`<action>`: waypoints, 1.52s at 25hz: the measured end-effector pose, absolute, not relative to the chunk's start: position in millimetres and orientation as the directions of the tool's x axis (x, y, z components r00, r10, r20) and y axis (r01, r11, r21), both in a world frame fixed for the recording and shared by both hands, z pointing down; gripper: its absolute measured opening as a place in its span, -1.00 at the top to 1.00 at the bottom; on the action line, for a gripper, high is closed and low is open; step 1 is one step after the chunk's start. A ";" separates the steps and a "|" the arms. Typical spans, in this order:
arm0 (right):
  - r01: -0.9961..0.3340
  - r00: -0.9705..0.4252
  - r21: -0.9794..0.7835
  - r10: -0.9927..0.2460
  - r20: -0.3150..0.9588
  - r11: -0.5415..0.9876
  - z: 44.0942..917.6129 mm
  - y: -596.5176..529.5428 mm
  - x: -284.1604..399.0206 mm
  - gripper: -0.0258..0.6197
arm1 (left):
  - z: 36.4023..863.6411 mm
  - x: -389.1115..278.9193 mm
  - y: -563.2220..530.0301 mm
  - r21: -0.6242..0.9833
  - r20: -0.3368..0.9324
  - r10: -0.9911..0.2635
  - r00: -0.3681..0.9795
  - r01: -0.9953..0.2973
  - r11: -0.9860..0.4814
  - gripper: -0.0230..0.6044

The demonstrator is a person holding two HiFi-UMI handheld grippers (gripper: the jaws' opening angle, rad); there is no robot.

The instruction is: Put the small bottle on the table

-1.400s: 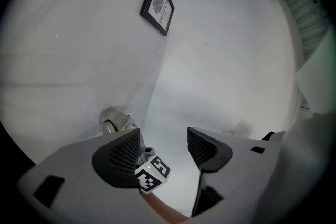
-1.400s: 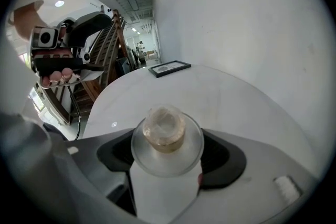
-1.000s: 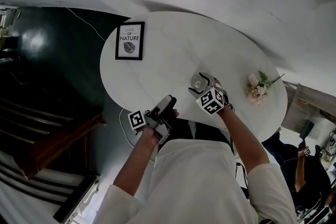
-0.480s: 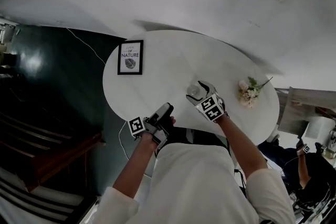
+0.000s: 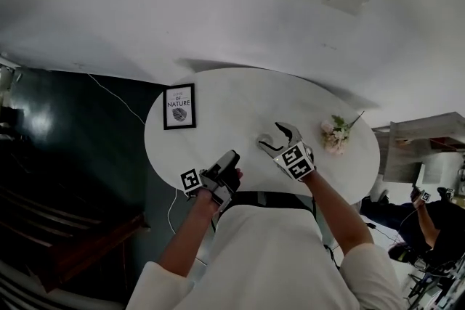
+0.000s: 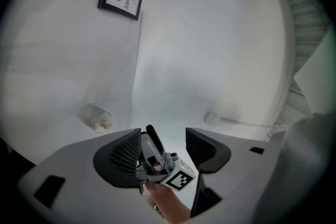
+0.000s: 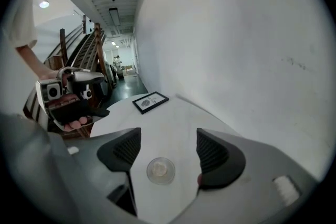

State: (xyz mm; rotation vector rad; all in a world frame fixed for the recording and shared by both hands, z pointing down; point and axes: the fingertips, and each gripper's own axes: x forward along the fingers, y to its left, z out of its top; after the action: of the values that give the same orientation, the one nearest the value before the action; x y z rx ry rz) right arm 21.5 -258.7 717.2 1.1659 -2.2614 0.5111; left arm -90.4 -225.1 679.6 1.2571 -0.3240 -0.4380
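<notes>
1. Task status: the bottle [image 7: 160, 171] is on the worktop [image 5: 218, 94]. It is well apart from the frame [image 5: 179, 107], on the side nearer you. The right gripper view shows it top-on, stopper in the middle, so I judge it is standing on its base. Nothing is propping it up.

2. Work done: I judge the placement itself complete, since the bottle rests free and no tongs are on it.

3. Work left: only the clearing away, as far as the views show. Your right tongs [image 7: 168, 152] hang directly over the bottle. A straight lift would be the safe way out, because a sideways move risks clipping the stopper.

4. Right tongs: wide open. The bottle sits between the two jaws in their own view, with clear worktop on either side of it. Neither pad touches it and they hold nothing.

5. Left tongs [image 6: 164, 147]: wide apart, the jaws just closing, and empty. They are held off the worktop's near edge, farther from the frame than the bottle is. Between their jaws you see only the distant right tongs and bare worktop.

6. Limitation: in the head view the bottle is too small, and too close under the right tongs, to make out.
</notes>
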 end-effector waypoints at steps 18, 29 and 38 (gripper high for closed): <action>-0.884 -0.462 -0.134 -0.790 0.402 0.448 570.6 -200.3 50.3 0.51 | 593.8 -63.0 -201.0 0.997 -0.058 -0.364 0.929 0.035 -0.070 0.80; -0.891 -0.455 -0.164 -0.832 0.318 0.424 543.4 -120.6 64.1 0.69 | 555.5 -44.2 -139.9 0.947 0.001 -0.329 0.944 -0.107 -0.302 0.90; -0.894 -0.448 -0.153 -0.850 0.278 0.421 528.2 -65.7 73.0 0.82 | 546.6 -45.8 -84.7 0.883 0.045 -0.311 0.949 -0.183 -0.431 0.91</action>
State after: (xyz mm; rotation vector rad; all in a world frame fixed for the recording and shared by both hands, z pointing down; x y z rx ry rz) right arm 73.0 -65.7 528.2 1.5547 -2.5110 0.4191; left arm -45.8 -84.7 546.6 2.0290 -0.3519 -0.1492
